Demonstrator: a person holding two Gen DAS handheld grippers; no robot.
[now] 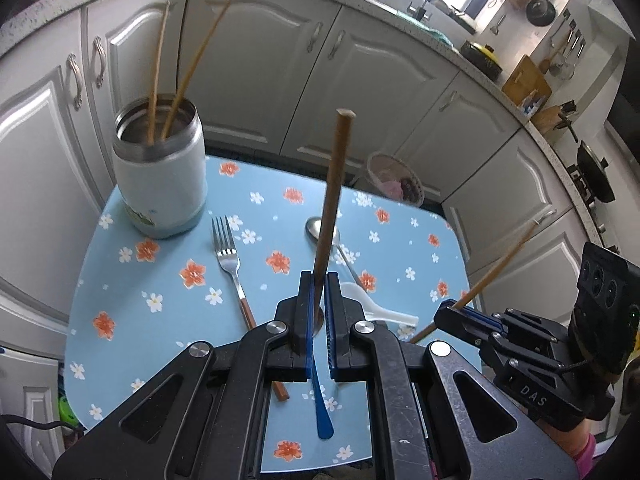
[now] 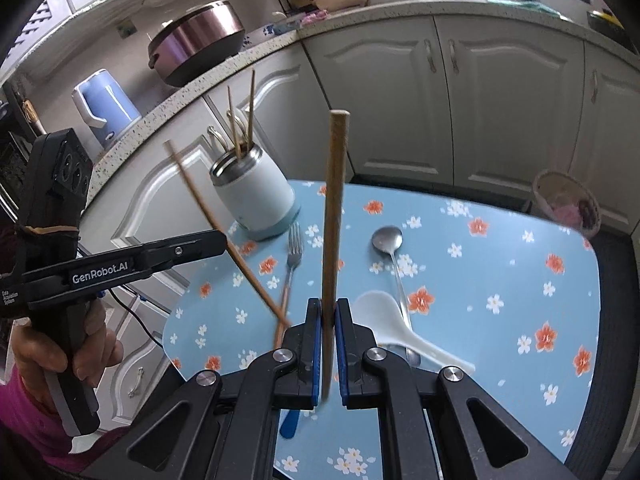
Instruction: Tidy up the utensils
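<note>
My left gripper (image 1: 319,280) is shut on a brown chopstick (image 1: 334,184) that stands up over the blue flowered table (image 1: 160,320). My right gripper (image 2: 328,304) is shut on a second chopstick (image 2: 334,220), also upright. Each shows in the other's view: right gripper (image 1: 450,308), left gripper (image 2: 222,240). A white steel-rimmed jar (image 1: 160,176) (image 2: 256,196) at the table's far left holds two chopsticks. On the table lie a fork (image 1: 230,256) (image 2: 295,248), a metal spoon (image 1: 322,230) (image 2: 387,240), a white ceramic spoon (image 1: 380,312) (image 2: 384,320) and a blue-handled utensil (image 1: 322,408).
White cabinet doors (image 1: 248,60) wrap the table's far side under a speckled countertop (image 2: 192,92). A basket (image 2: 568,200) sits on the floor past the far right corner. A rice cooker (image 2: 196,40) and a blue kettle (image 2: 106,100) stand on the counter.
</note>
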